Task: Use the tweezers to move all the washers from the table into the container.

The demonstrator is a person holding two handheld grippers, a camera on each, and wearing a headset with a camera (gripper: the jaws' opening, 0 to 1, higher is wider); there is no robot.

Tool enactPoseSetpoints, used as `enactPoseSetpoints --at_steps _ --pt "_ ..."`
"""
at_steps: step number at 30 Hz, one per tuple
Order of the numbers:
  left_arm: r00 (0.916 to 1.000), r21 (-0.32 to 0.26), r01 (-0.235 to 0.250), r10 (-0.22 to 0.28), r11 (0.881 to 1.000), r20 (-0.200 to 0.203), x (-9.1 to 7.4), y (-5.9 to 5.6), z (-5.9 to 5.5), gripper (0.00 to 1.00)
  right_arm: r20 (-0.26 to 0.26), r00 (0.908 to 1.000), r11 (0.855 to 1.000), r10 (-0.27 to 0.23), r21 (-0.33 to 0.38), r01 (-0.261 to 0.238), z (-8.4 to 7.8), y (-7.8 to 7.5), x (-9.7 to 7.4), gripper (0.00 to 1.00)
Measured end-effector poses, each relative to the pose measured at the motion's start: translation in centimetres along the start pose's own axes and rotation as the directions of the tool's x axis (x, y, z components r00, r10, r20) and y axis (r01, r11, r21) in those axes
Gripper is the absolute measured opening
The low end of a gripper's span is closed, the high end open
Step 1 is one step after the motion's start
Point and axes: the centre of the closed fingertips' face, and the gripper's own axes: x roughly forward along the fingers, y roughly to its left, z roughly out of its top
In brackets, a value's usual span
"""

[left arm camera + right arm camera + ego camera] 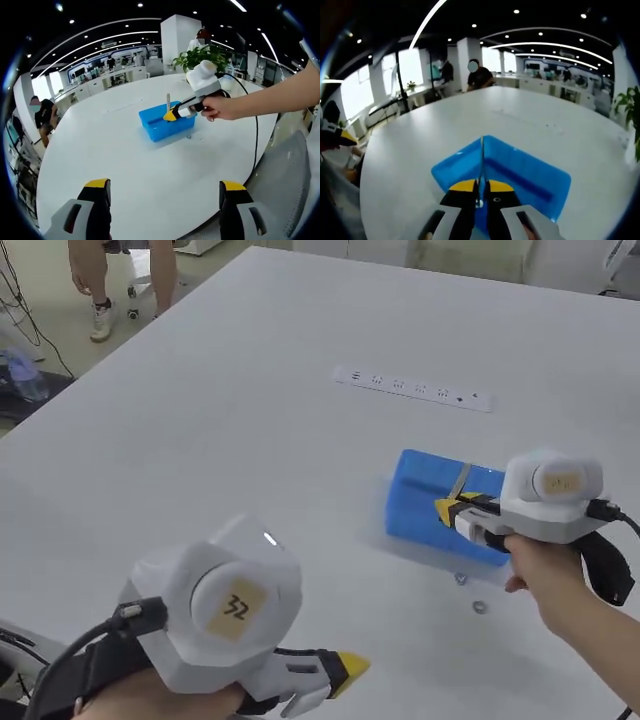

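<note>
We held the right gripper (pixel 452 510) over the near side of the blue container (pixel 425 495), with our right hand (pixel 540 575) wrapped around its handle. Its yellow-tipped fingers (pixel 465 186) were clenched on the tweezers (pixel 481 160), whose thin metal blades ran straight out from between them. In the right gripper view the blades reached forward above the open container (pixel 530 180) towards its far corner. We could not tell whether anything sat between the tweezer tips.

From the left gripper view we saw the same right gripper (pixel 172 114) side-on. It gripped the tweezers (pixel 168 100) upright above the container (pixel 160 125), which stood out on the white surface (pixel 125 165).

Two washers (pixel 460 579) lay on the surface (pixel 250 440) just beside the container's near edge and close under our right hand. One sat nearer the container and the other a little further out towards us. The container's inside was too blurred for us to make out any contents.

We kept the left gripper (pixel 350 667) low at the near edge of the surface, well apart from the container and the washers. In its own view the left gripper (pixel 165 187) had its fingers (pixel 97 185) released and spread wide, with nothing between them.

A white power strip (pixel 412 388) lay flat on the surface beyond the container. A person (pixel 100 280) stood on the floor past the far left corner.
</note>
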Motion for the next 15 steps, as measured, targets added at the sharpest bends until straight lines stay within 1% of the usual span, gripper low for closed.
enactPoseSetpoints --at_steps 2,3,4,5,6,7,8,9,11,13,15 --pt "1.0 0.001 0.002 -0.002 1.0 0.0 0.0 0.0 0.0 0.92 -0.008 0.9999 1.0 0.01 0.007 -0.009 0.0 0.2 -0.2 0.04" --pt "1.0 0.0 0.003 -0.003 1.0 0.0 0.0 -0.1 0.0 0.92 -0.013 0.9999 1.0 0.008 -0.001 -0.008 0.0 0.2 -0.3 0.04" --pt "1.0 0.001 0.005 -0.005 1.0 -0.003 0.0 -0.1 -0.1 0.92 -0.017 0.9999 1.0 -0.001 -0.029 0.001 0.0 0.1 -0.4 0.04" --pt "1.0 0.003 0.005 -0.005 1.0 -0.004 0.0 -0.1 -0.1 0.92 -0.013 0.9999 0.999 -0.008 -0.042 0.008 0.2 0.0 -0.6 0.04" --pt "1.0 0.005 0.005 -0.005 1.0 -0.003 0.0 -0.1 -0.1 0.92 -0.002 1.0 0.998 -0.008 -0.056 0.008 0.4 0.1 -0.8 0.04" --pt "1.0 0.004 0.007 -0.007 1.0 0.0 0.1 -0.2 0.0 0.92 0.009 0.9999 0.999 -0.007 -0.05 0.007 0.7 0.2 -1.2 0.04" --pt "1.0 0.002 0.009 -0.009 1.0 0.001 0.1 -0.2 0.0 0.92 0.015 0.9999 0.999 -0.005 -0.046 0.005 0.7 -0.1 -1.1 0.04" --pt "0.9999 0.003 0.011 -0.011 1.0 0.0 0.1 -0.3 0.0 0.92 0.026 0.9997 0.999 -0.004 -0.042 0.005 1.0 -0.3 -1.4 0.04" --pt "0.9999 0.008 0.013 -0.013 1.0 0.002 0.2 -0.4 0.1 0.92 0.052 0.9987 0.999 -0.003 -0.051 0.005 2.2 -0.1 -2.3 0.04" --pt "0.9999 0.01 0.016 -0.016 1.0 0.006 0.2 -0.5 0.3 0.92 0.068 0.9977 0.999 -0.003 -0.054 0.006 2.8 -0.3 -3.0 0.04" --pt "0.9998 0.013 0.019 -0.019 1.0 0.008 0.2 -0.6 0.4 0.92 0.089 0.996 0.999 0.005 -0.049 -0.001 3.5 -0.1 -3.5 0.04"
